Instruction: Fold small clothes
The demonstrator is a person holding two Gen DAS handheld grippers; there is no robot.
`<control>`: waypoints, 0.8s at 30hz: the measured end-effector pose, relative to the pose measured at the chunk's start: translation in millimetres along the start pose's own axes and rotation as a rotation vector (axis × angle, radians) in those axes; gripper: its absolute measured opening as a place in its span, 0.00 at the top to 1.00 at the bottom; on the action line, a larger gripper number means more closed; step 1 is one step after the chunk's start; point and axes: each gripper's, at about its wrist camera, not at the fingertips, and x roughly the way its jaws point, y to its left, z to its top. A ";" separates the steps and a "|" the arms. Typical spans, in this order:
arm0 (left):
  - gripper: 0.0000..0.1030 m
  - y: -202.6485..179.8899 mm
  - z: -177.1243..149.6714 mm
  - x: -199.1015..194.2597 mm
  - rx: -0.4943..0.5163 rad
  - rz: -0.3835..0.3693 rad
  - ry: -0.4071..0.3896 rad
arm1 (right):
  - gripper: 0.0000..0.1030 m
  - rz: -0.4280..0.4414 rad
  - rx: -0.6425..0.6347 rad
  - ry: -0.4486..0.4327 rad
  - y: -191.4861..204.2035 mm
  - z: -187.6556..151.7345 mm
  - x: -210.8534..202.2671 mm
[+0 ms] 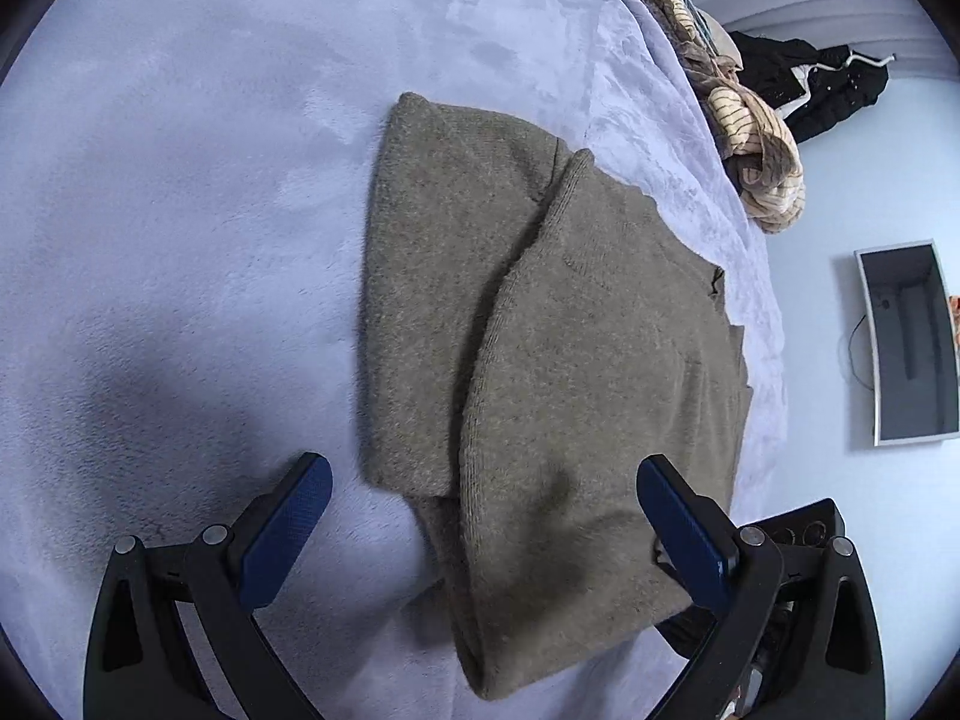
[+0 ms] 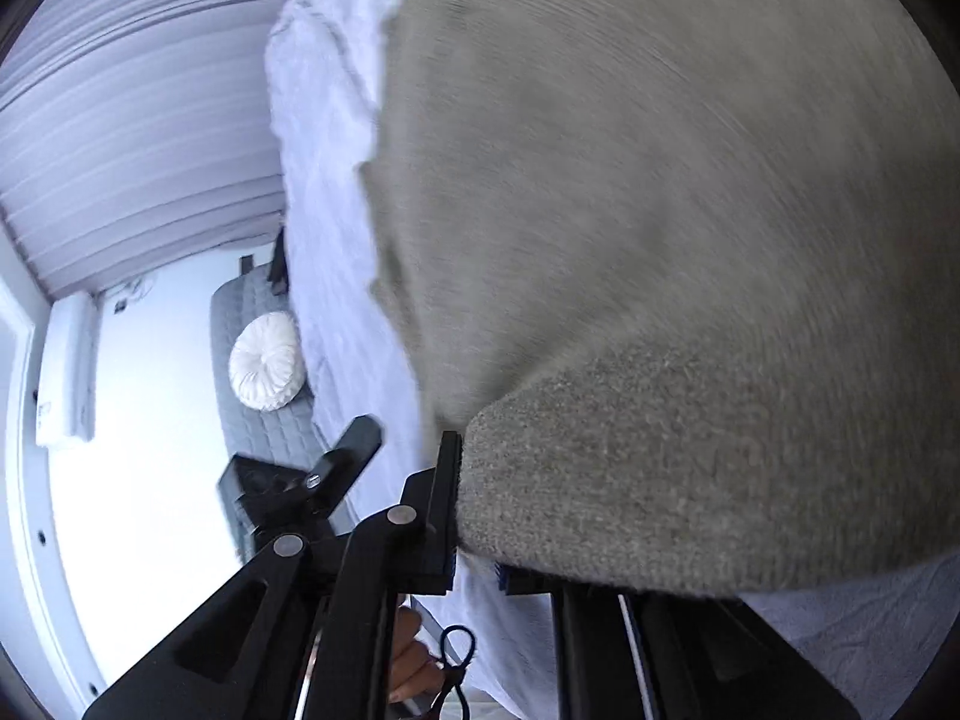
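Left gripper [image 1: 483, 495] stands with its blue-padded fingers [image 1: 288, 531] wide apart, hovering over the near part of the sweater [image 1: 540, 372] and clamping nothing. In the left wrist view, the olive-grey knitted sweater lies on the pale lilac bed cover [image 1: 180, 210], partly folded: one layer lies over another, with a rounded fold edge running from the far centre toward the near left. Its right edge lies close to the right edge of the bed. At the far right, a heap of striped beige clothes [image 1: 756, 138] sits on the bed edge, and a black garment [image 1: 822, 84] lies beyond it on the floor. A grey rectangular tray [image 1: 912, 342] lies on the pale floor [image 1: 828, 480] at the right, well apart from the bed.

In the right wrist view, the right gripper [image 2: 480, 516] is closed on a corner of the sweater [image 2: 660, 240]; the knit fills most of the frame, its far part blurred, and covers one finger. The lilac bed cover [image 2: 336, 210] shows to the left of the sweater. Farther left, a white round cushion [image 2: 267, 360] rests on a grey quilted mat [image 2: 264, 420] on the white floor. The other gripper's black frame [image 2: 324, 474] shows near the cushion.
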 end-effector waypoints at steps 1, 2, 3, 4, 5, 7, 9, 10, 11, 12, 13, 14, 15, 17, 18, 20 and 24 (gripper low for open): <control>0.01 -1.1 2.8 2.4 -0.011 -0.020 -0.001 | 0.91 0.007 -0.029 -0.003 8.7 1.6 -3.6; 0.01 -3.2 6.8 6.9 -0.027 -0.054 0.002 | 0.91 0.016 -0.058 -0.006 18.1 3.5 -7.1; 0.01 -5.4 9.9 10.9 -0.036 -0.087 0.008 | 0.91 0.021 -0.081 -0.007 26.1 5.1 -9.7; 0.01 -8.7 13.2 16.0 -0.043 -0.119 0.020 | 0.91 0.022 -0.097 -0.006 30.8 5.8 -11.3; 0.01 -12.5 16.0 20.9 -0.047 -0.144 0.030 | 0.91 0.020 -0.113 -0.004 35.1 6.4 -12.3; 0.01 -22.7 20.7 29.4 -0.042 -0.162 0.046 | 0.91 0.007 -0.135 0.008 39.0 6.4 -11.3; 0.01 -33.4 23.4 35.5 -0.025 -0.156 0.051 | 0.91 -0.004 -0.140 0.023 37.8 4.1 -8.5; 0.01 -37.6 23.9 37.5 -0.016 -0.158 0.055 | 0.91 -0.013 -0.141 0.031 35.7 1.4 -7.5; 0.01 -42.9 23.8 40.4 -0.004 -0.155 0.061 | 0.91 -0.031 -0.142 0.045 32.9 -1.4 -5.1; 0.01 -45.5 22.8 42.1 0.007 -0.148 0.066 | 0.91 -0.058 -0.143 0.065 29.5 -4.5 -1.6; 0.01 -48.5 21.8 44.5 0.022 -0.131 0.071 | 0.91 -0.087 -0.142 0.089 25.5 -8.0 2.0; 0.01 -51.8 21.3 47.8 0.037 -0.110 0.075 | 0.87 -0.108 -0.139 0.112 21.8 -10.8 5.1; 0.01 -53.2 20.8 50.2 0.048 -0.090 0.079 | 0.87 -0.139 -0.136 0.142 17.7 -14.1 8.1; 0.01 -54.2 19.3 52.8 0.066 -0.055 0.078 | 0.79 -0.207 -0.157 0.198 13.3 -20.4 10.4; 0.01 -57.3 18.9 54.6 0.083 -0.028 0.072 | 0.69 -0.236 -0.178 0.224 12.7 -23.5 9.1; 0.01 -63.6 17.3 56.4 0.128 0.022 0.059 | 0.54 -0.276 -0.227 0.244 15.2 -27.8 -0.4; 0.21 -75.8 13.1 60.5 0.219 0.145 0.030 | 0.49 -0.320 -0.331 0.196 33.4 -15.6 -31.2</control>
